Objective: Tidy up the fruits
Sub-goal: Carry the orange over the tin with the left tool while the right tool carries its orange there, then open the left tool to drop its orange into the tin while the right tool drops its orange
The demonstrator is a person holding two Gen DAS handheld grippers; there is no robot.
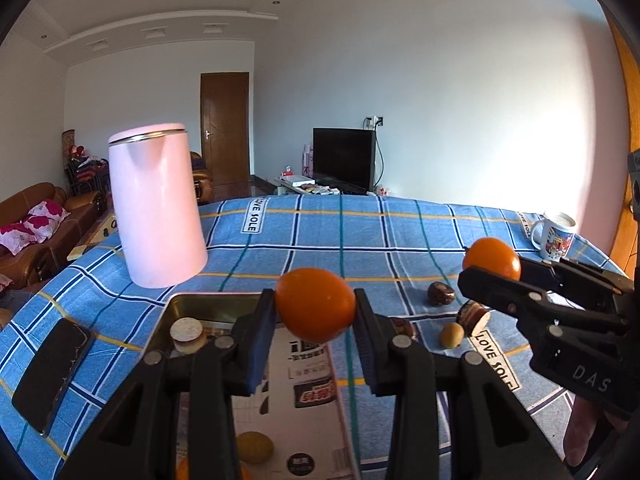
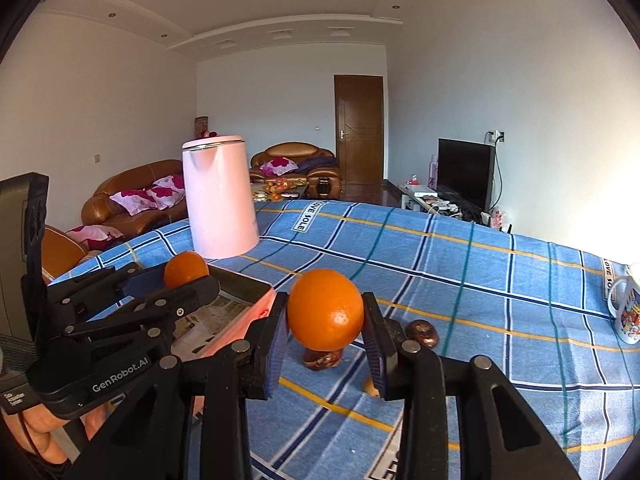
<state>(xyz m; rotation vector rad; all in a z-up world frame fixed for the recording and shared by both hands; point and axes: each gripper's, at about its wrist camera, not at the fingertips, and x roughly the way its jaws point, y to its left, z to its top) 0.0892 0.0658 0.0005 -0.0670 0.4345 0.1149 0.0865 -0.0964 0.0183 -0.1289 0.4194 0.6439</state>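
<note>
My left gripper (image 1: 315,312) is shut on an orange (image 1: 315,309) and holds it above a metal tray (image 1: 212,307) lined with newspaper. A round yellowish fruit (image 1: 254,446) and a pale cut piece (image 1: 187,335) lie in the tray. My right gripper (image 2: 326,320) is shut on a second orange (image 2: 325,309), raised over the blue checked cloth to the tray's right; it shows in the left wrist view (image 1: 493,261). Dark brown fruits (image 1: 440,293) (image 2: 322,358), a cut brown fruit (image 1: 473,317) and a small yellow-brown fruit (image 1: 452,334) lie on the cloth.
A pink kettle (image 1: 158,208) stands behind the tray. A black phone (image 1: 52,376) lies at the table's left edge. A printed white mug (image 1: 557,236) stands at the far right. Sofas, a door and a television are beyond the table.
</note>
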